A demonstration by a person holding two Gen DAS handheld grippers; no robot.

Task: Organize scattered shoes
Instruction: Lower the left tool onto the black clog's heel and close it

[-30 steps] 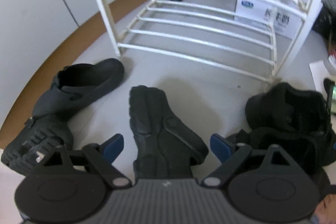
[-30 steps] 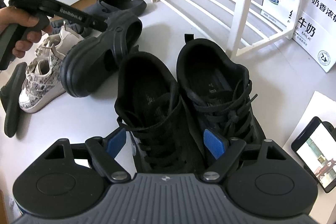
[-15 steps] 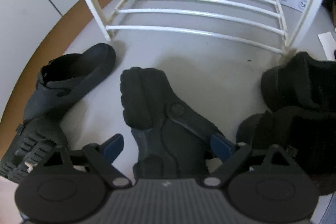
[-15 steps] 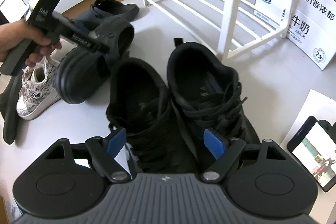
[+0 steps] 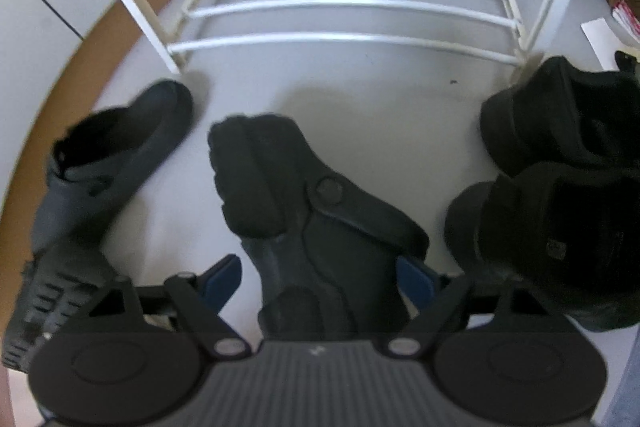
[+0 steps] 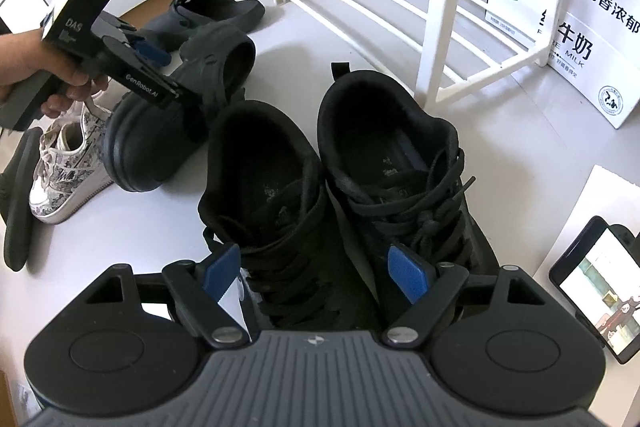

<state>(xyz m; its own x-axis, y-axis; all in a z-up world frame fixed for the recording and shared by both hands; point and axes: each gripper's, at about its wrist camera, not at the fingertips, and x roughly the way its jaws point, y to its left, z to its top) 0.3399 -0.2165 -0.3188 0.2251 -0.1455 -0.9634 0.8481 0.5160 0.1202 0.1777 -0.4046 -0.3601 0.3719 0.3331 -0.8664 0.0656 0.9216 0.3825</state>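
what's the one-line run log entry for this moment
left gripper: closing around black clog, not gripped | right gripper: open over black sneakers | rack: no shoes seen

Each tool point(image 6: 316, 277) is black with 2 blue pads point(image 6: 406, 277), silver screws point(image 6: 400, 335) and a ribbed grey body; the left tool point(image 6: 168, 75) reads "GenRobot.AI" and "DAS".

Bare bench point(image 5: 360, 107) lies open between the black clog point(image 5: 304, 211) and the white shoe rack point(image 5: 348, 39), whose lower rungs carry nothing. Black sneakers point(image 6: 328, 179) crowd the rack's near post point(image 6: 444, 27); a second clog point(image 5: 116, 151) blocks the left, a phone point(image 6: 596, 287) the right.
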